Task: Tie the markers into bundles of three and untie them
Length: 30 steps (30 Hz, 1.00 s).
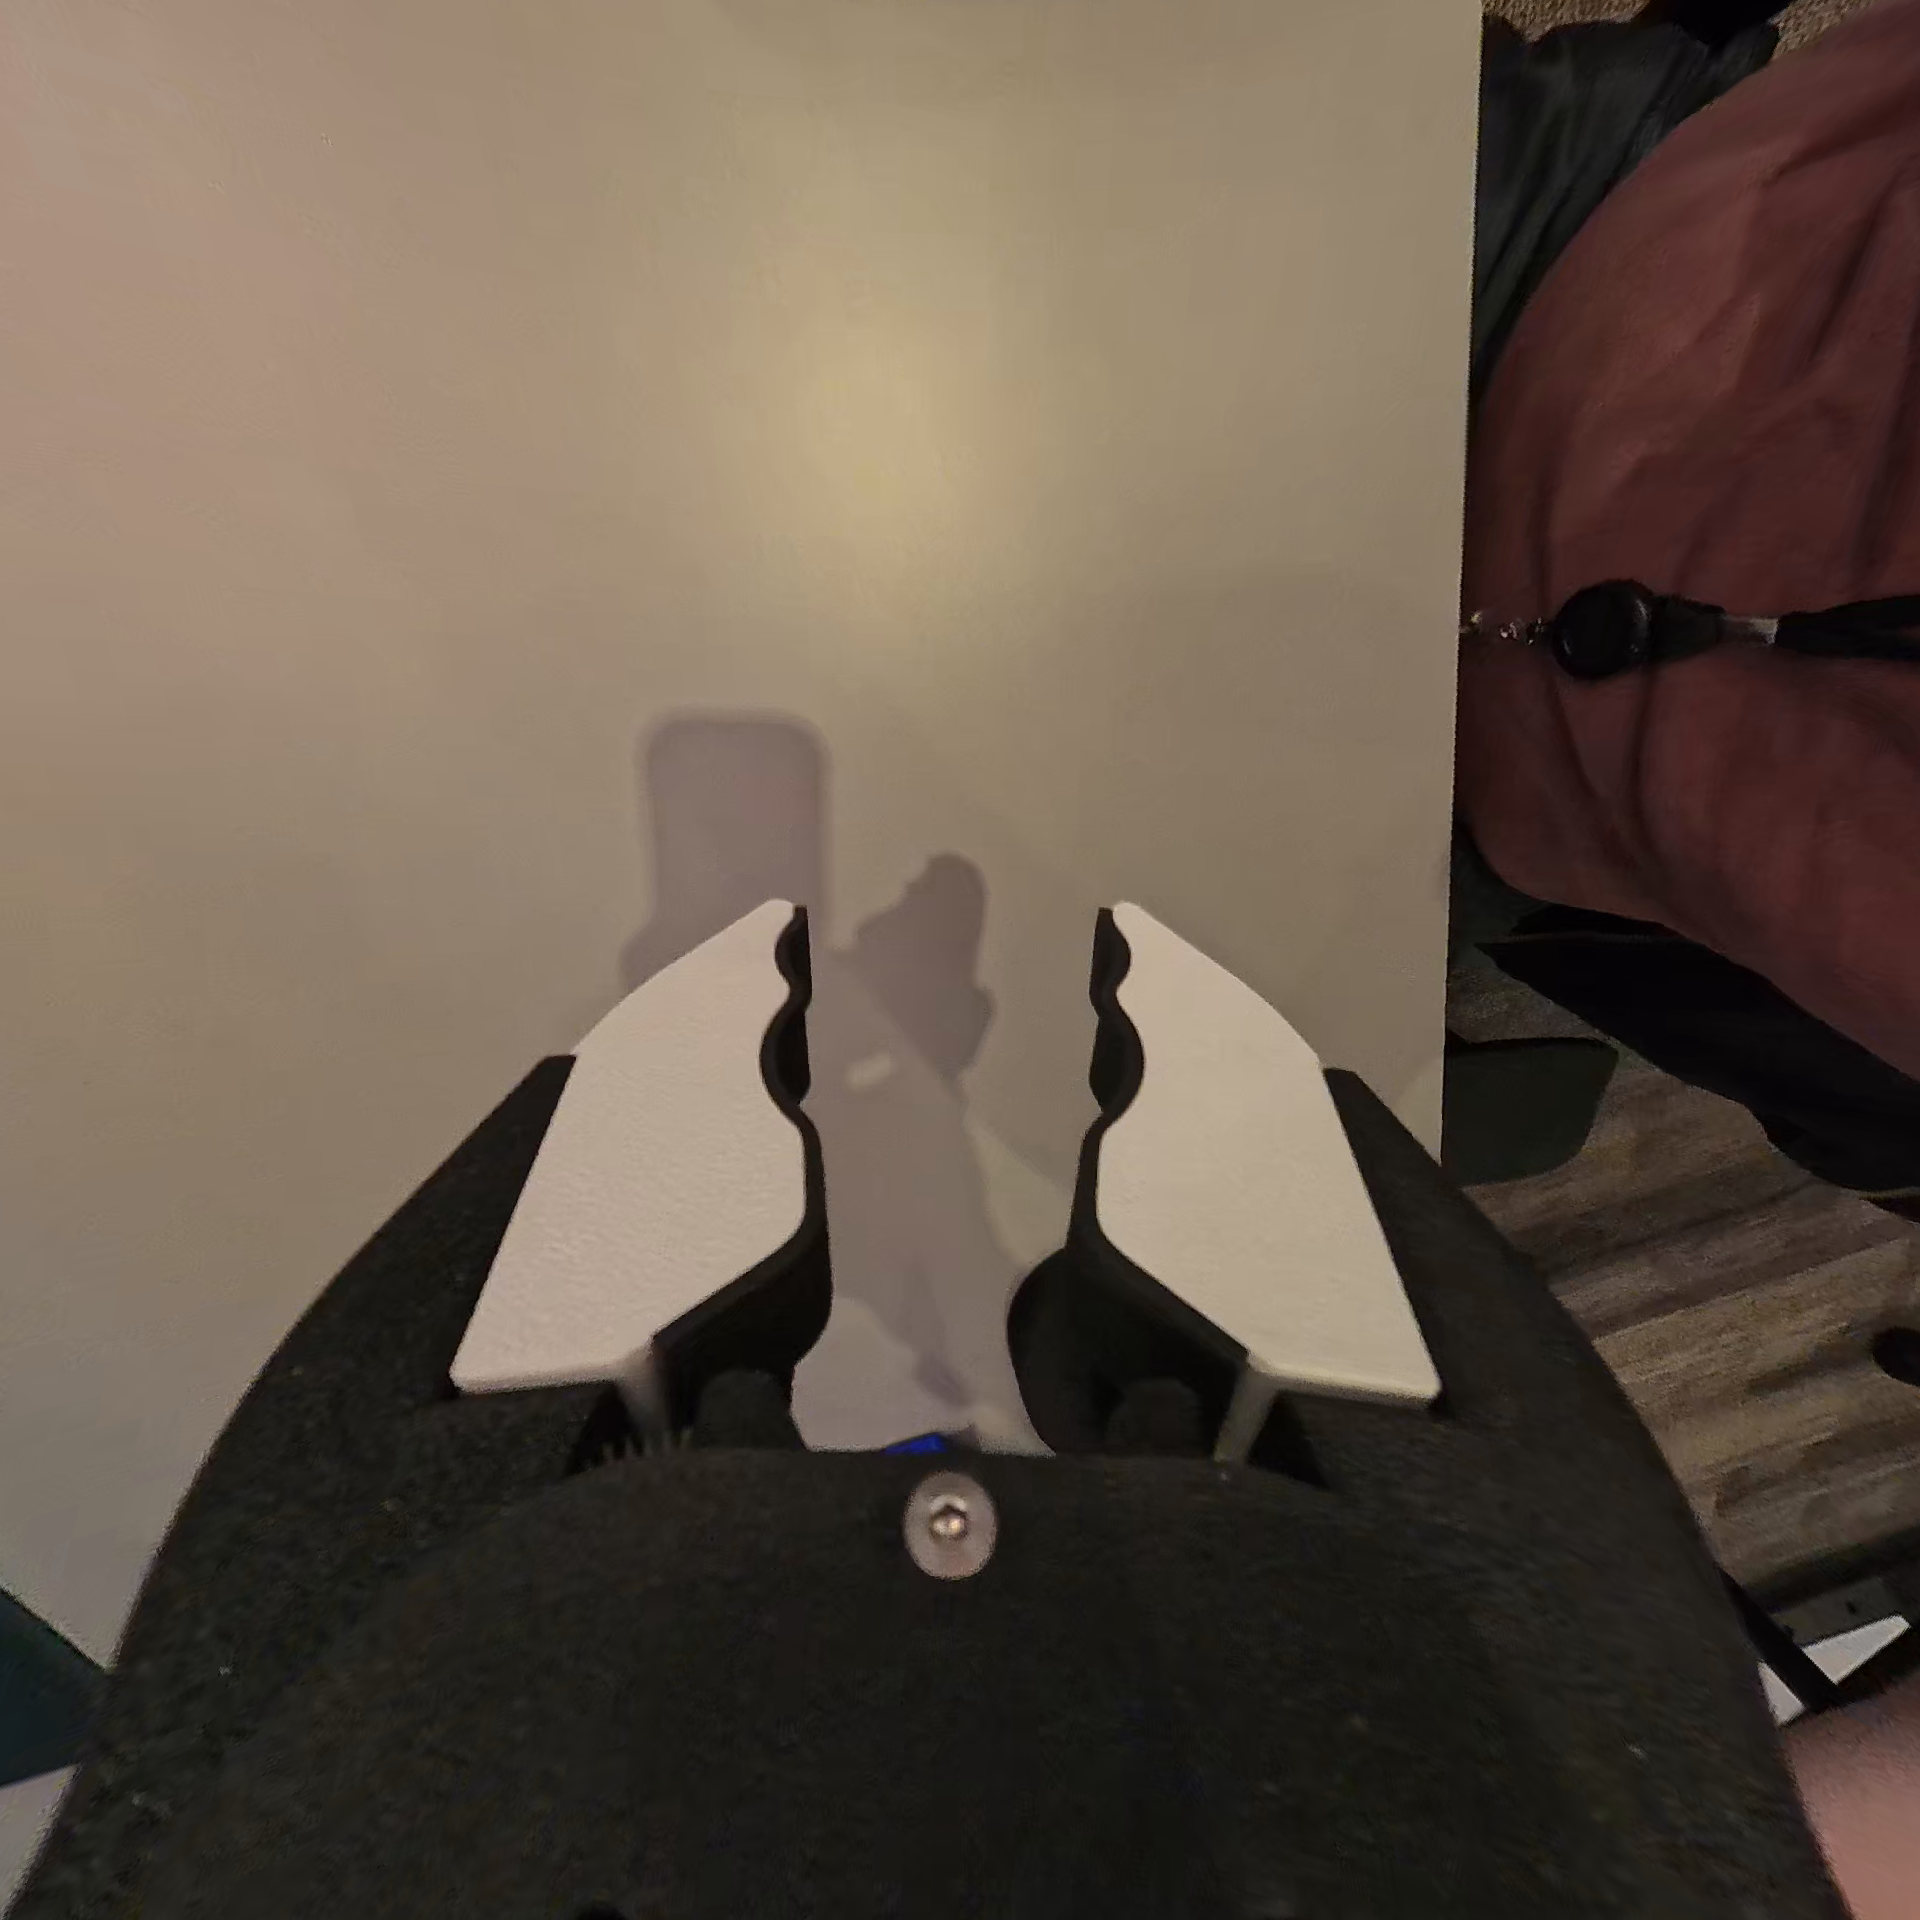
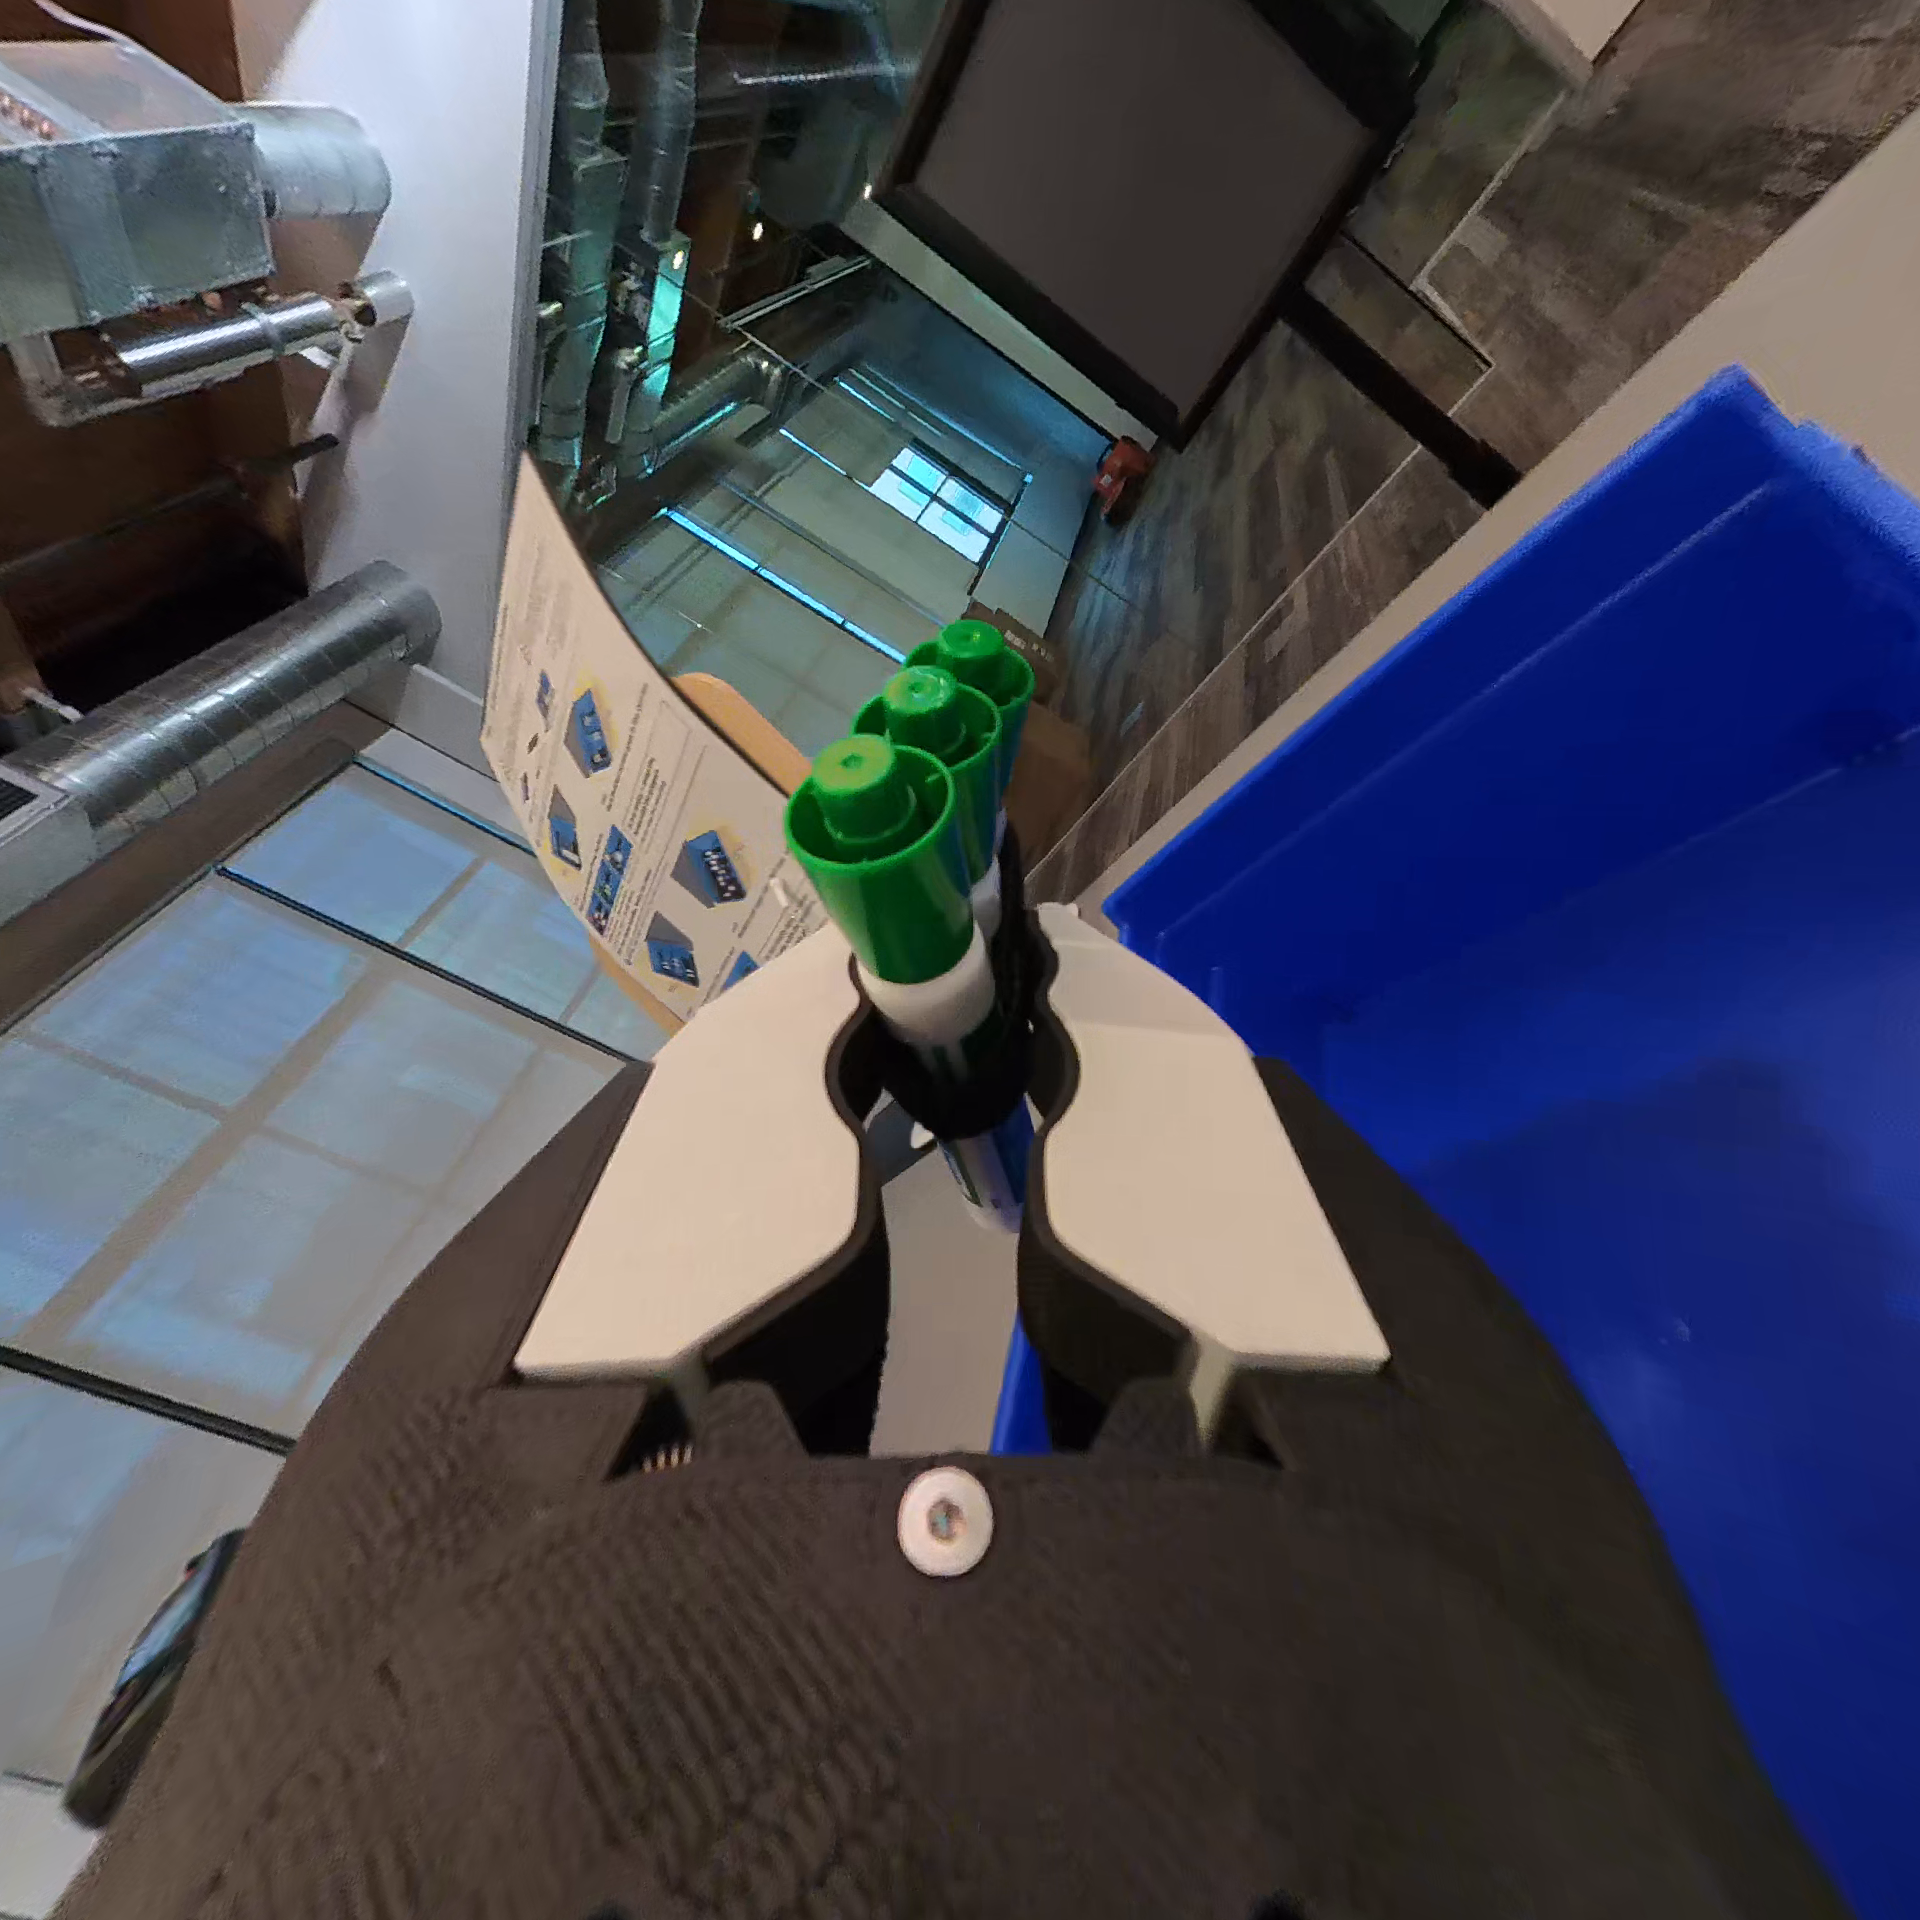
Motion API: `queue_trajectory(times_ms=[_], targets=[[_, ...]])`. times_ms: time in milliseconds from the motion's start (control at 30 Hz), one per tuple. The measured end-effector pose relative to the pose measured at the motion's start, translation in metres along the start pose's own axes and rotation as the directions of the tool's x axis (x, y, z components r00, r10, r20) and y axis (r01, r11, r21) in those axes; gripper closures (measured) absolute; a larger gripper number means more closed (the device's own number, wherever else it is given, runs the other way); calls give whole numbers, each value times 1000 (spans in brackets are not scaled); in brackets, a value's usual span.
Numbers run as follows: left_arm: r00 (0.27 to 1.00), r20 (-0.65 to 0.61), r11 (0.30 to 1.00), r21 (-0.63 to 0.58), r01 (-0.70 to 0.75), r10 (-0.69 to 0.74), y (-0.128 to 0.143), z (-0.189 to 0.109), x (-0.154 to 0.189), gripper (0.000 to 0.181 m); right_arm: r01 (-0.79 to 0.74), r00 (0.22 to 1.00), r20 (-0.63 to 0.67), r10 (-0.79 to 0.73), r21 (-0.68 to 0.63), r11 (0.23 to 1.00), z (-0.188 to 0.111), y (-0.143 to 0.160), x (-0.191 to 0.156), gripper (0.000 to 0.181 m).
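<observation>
In the right wrist view my right gripper (image 2: pixel 951 977) is shut on a bundle of three green-capped markers (image 2: pixel 914 831). Their caps point away from me and up. A black band (image 2: pixel 961 1091) wraps the barrels between the fingers. The gripper is tilted and held above the table, beside a blue bin (image 2: pixel 1558 935). In the left wrist view my left gripper (image 1: pixel 951 920) is open and empty, low over the white table (image 1: pixel 727 468). No marker shows in that view.
The blue bin stands on the white table (image 2: pixel 1714 343) at the right of the right wrist view. A person in a maroon top (image 1: pixel 1714 520) with a black lanyard reel (image 1: pixel 1605 629) is at the table's right edge. A poster (image 2: pixel 623 810) and a dark screen (image 2: pixel 1132 187) lie beyond. About 45 cm separates my left fingertips from my right.
</observation>
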State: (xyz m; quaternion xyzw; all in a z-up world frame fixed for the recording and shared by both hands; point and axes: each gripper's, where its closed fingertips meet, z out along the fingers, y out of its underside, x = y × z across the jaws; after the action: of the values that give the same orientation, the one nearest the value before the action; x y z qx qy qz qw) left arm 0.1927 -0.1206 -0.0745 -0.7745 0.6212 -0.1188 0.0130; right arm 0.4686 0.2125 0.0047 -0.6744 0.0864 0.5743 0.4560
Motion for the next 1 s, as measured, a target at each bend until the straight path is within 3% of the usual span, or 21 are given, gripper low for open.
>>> queue_trajectory(times_ms=[333, 500, 700, 1000], targets=[[999, -20, 999, -15, 31, -31, 14, 5, -2, 130, -75, 996, 40, 76, -19, 997, 8, 17, 25, 155], [999, -32, 999, -30, 31, -32, 12, 11, -2, 130, -97, 987, -133, 91, -40, 994, 17, 31, 63, 155], [998, -62, 998, -56, 17, -20, 9, 19, 5, 130, -209, 921, -334, 203, 16, 978, 36, 45, 105, 155], [994, -112, 996, -91, 4, -14, 12, 26, 16, 132, -269, 819, -509, 265, 68, 961, 47, 58, 139, 154]])
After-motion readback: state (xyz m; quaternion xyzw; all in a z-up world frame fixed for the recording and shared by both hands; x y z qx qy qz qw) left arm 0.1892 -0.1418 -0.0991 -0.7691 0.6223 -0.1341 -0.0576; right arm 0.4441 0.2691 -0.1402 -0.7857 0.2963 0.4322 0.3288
